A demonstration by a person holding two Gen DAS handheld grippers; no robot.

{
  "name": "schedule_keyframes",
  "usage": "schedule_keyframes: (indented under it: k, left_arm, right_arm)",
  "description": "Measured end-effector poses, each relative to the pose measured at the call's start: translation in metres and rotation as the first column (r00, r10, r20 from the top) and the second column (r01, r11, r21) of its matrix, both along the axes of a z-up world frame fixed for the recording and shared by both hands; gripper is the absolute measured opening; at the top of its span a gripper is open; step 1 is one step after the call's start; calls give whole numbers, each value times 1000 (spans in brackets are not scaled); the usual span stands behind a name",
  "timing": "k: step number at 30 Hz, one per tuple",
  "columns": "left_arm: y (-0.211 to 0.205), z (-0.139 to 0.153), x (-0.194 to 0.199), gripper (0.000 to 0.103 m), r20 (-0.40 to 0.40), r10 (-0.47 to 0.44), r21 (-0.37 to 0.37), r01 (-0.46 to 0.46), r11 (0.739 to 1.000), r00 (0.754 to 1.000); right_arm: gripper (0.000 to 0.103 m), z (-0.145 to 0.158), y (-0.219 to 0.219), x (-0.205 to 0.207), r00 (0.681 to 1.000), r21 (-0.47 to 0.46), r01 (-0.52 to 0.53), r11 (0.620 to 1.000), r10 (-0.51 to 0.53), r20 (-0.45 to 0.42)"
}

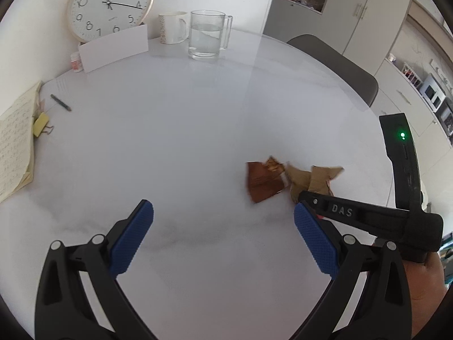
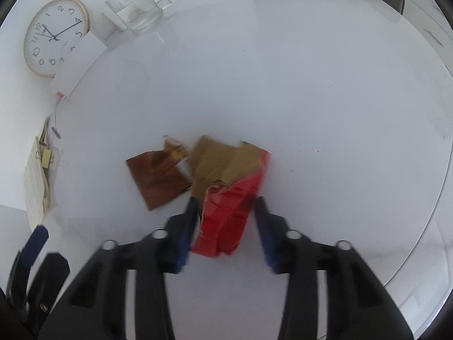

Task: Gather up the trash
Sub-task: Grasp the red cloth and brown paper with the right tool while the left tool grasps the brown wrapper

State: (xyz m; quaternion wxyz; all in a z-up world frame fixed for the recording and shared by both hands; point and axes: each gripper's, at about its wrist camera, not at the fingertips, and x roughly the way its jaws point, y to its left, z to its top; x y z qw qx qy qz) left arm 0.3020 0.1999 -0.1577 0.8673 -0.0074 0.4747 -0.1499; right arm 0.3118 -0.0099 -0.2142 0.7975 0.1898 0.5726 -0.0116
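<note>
A torn red and brown cardboard box [image 2: 226, 195] lies on the white round table [image 2: 311, 99]. A shiny brown wrapper [image 2: 158, 178] lies just left of it. My right gripper [image 2: 226, 206] is open, its blue pads on either side of the box's red end, not closed on it. In the left wrist view the wrapper [image 1: 263, 182] and the brown cardboard [image 1: 311, 180] lie right of centre, with my right gripper's finger [image 1: 354, 214] over them. My left gripper [image 1: 223, 218] is wide open and empty above bare table, left of the trash.
At the table's far side stand a wall clock [image 1: 109, 4], a white card [image 1: 113, 46], a white mug [image 1: 172, 27] and a glass jug of water [image 1: 206, 34]. A notebook [image 1: 14, 147], yellow binder clip [image 1: 41, 124] and pen [image 1: 61, 102] lie left. A grey chair [image 1: 339, 65] stands beyond.
</note>
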Motion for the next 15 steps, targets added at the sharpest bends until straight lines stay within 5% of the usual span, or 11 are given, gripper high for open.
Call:
schedule_keyframes:
  k: [4, 15]
  left_arm:
    - [-15, -8, 9, 95, -3, -74, 0, 74, 997, 997]
    - [-59, -44, 43, 95, -81, -71, -22, 70, 997, 994]
  right_arm:
    - [18, 9, -14, -9, 999, -11, -38, 999, 38, 34]
    - [18, 25, -55, -40, 994, -78, -76, 994, 82, 71]
